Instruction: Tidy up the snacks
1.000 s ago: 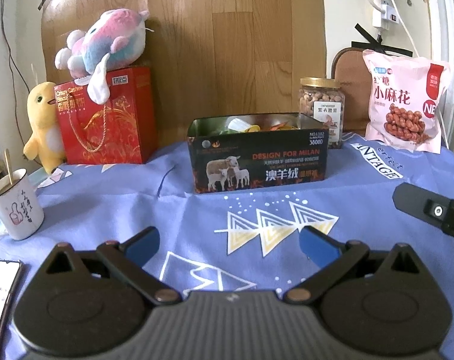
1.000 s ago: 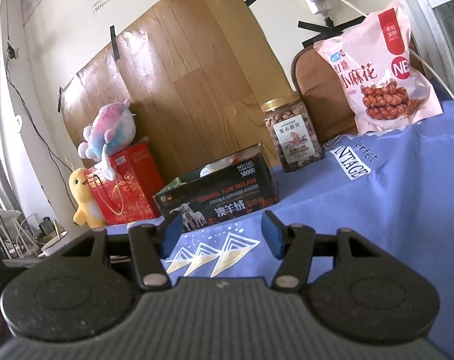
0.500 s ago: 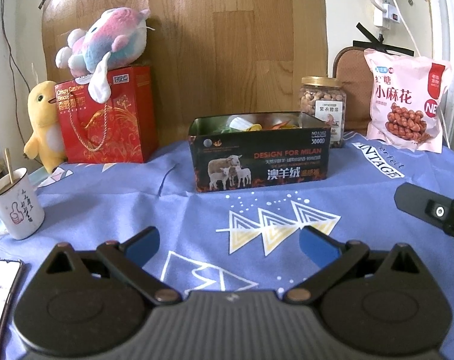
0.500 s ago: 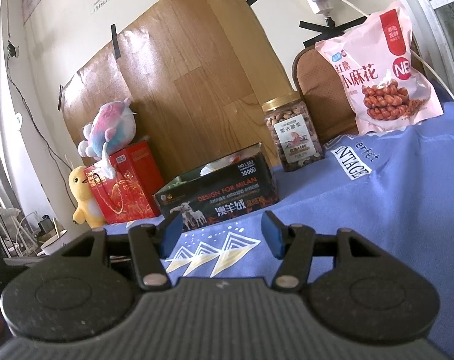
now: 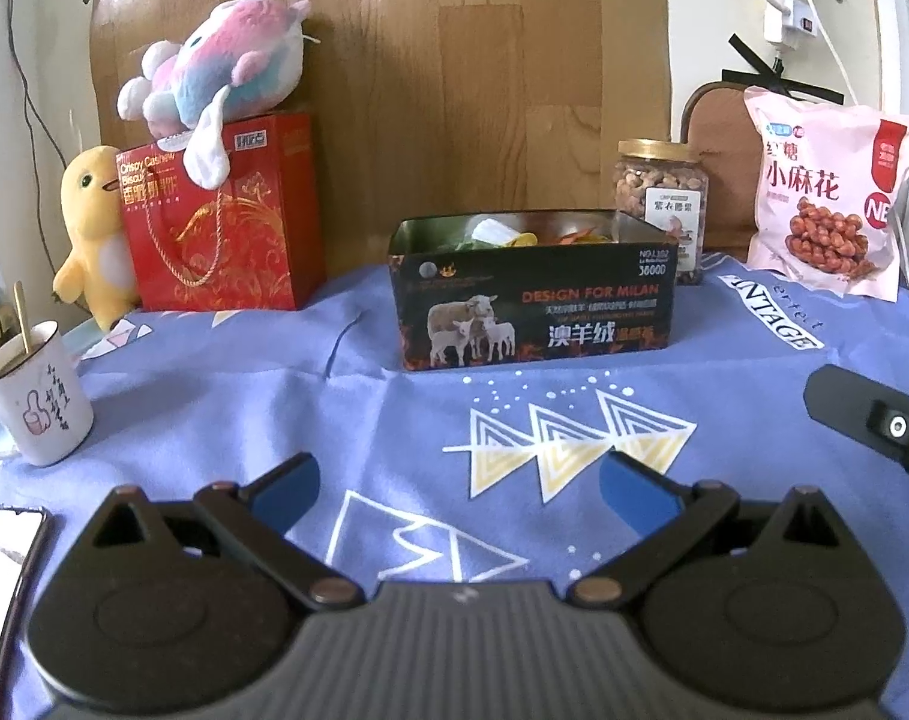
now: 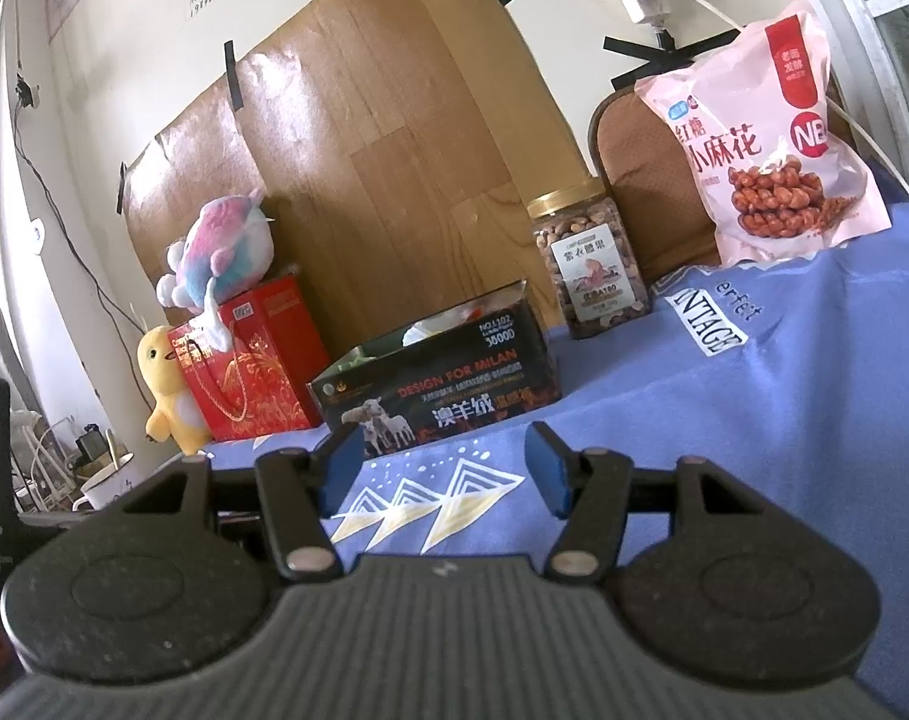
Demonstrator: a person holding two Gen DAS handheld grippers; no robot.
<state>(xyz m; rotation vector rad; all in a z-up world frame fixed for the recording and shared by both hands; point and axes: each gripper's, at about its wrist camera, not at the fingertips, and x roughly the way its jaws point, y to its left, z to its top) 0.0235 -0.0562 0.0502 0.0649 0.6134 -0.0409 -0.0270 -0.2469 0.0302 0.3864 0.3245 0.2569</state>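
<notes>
A black open box (image 5: pixel 532 294) printed with sheep stands mid-table and holds several small snack packets (image 5: pixel 502 234); it also shows in the right wrist view (image 6: pixel 442 378). A jar of nuts (image 5: pixel 661 204) (image 6: pixel 592 264) stands behind it to the right. A pink snack bag (image 5: pixel 826 204) (image 6: pixel 766 150) leans at the far right. My left gripper (image 5: pixel 460 483) is open and empty, well in front of the box. My right gripper (image 6: pixel 442 468) is open and empty, in front of and right of the box; part of it shows in the left wrist view (image 5: pixel 874 420).
A red gift bag (image 5: pixel 214 222) with a plush toy (image 5: pixel 220 66) on top and a yellow plush duck (image 5: pixel 91 228) stand at the back left. A white mug (image 5: pixel 34 402) and a phone (image 5: pixel 1 570) lie at the left. A blue cloth (image 5: pixel 274 408) covers the table.
Both views shift very slightly; the scene and both open grippers stay essentially the same.
</notes>
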